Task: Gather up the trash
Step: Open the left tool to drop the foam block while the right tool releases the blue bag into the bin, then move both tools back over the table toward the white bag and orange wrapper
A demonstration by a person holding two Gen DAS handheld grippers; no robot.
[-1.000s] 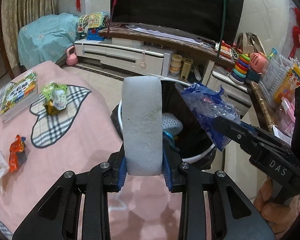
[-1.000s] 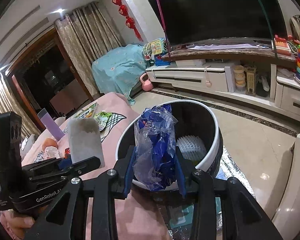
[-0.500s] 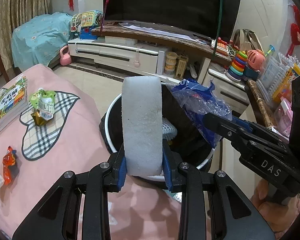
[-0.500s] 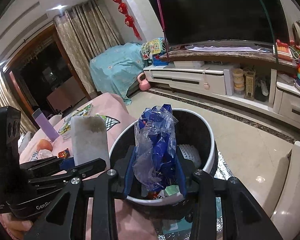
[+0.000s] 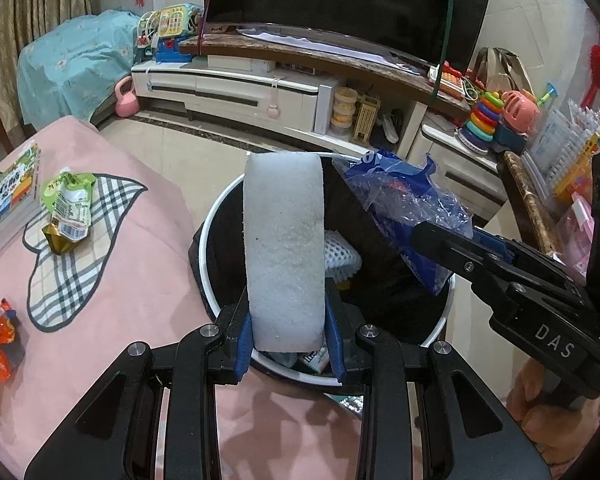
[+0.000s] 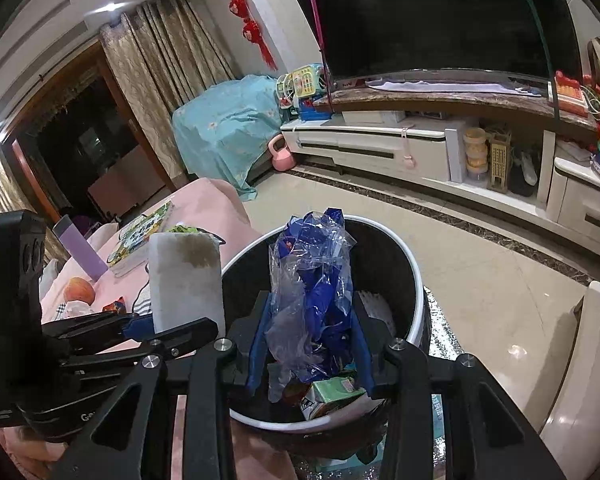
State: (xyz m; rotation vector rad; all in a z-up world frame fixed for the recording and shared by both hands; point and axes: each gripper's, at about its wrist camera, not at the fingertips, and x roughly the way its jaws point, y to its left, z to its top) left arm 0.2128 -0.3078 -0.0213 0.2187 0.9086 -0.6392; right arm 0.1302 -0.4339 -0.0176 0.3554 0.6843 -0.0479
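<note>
Pink cloth with a plaid heart covered the bench at my side, and just past its edge stood the black trash bin with its white rim. I had my left gripper pinching a white foam block, upright over the near rim. My right gripper was clamped on a crumpled blue plastic bag, hanging above the bin's mouth. Inside lay a white foam net and a green carton, so part of the collecting looked done. Neither of my two pieces was let go yet. Left on the cloth were a green snack wrapper and a red wrapper, which I judged to be still waiting.
</note>
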